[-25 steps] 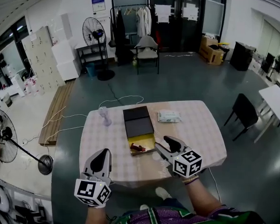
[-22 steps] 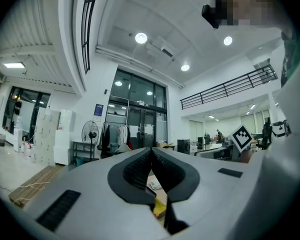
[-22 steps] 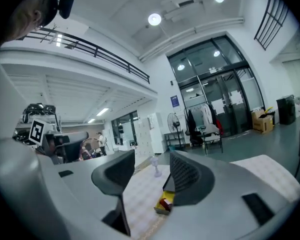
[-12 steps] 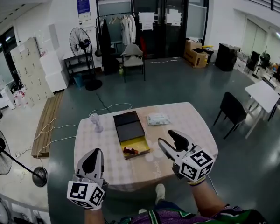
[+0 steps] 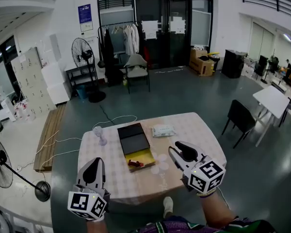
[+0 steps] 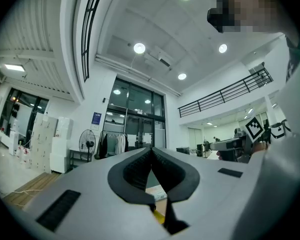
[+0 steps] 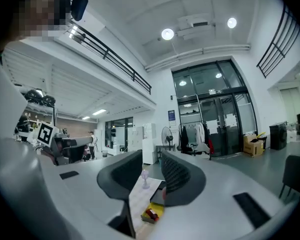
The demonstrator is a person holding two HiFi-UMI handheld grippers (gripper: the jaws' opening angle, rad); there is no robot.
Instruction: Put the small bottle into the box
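Observation:
The small bottle [image 5: 135,163], red and dark, lies in the yellow tray of the open box [image 5: 145,155] on the checkered table [image 5: 199,135]. The box's black lid [image 5: 133,139] lies folded back behind it. My right gripper [image 5: 181,150] hangs off the table's near edge, right of the box. It is open, its jaws have just been closing, and nothing is between them. Between them the right gripper view [image 7: 151,162] shows the bottle [image 7: 151,214] far below. My left gripper [image 5: 94,164] hangs at the near left, shut and empty [image 6: 151,151].
A white packet [image 5: 163,130] lies behind the box on the right. A clear stemmed glass [image 5: 101,132] stands at the table's far left. A black chair [image 5: 240,118] stands to the right of the table, and a floor fan [image 5: 5,164] and cables lie on the left.
Both grippers have risen and drawn back from the table toward me. The right gripper's jaws stand narrower than before. The bottle has stayed in the box.

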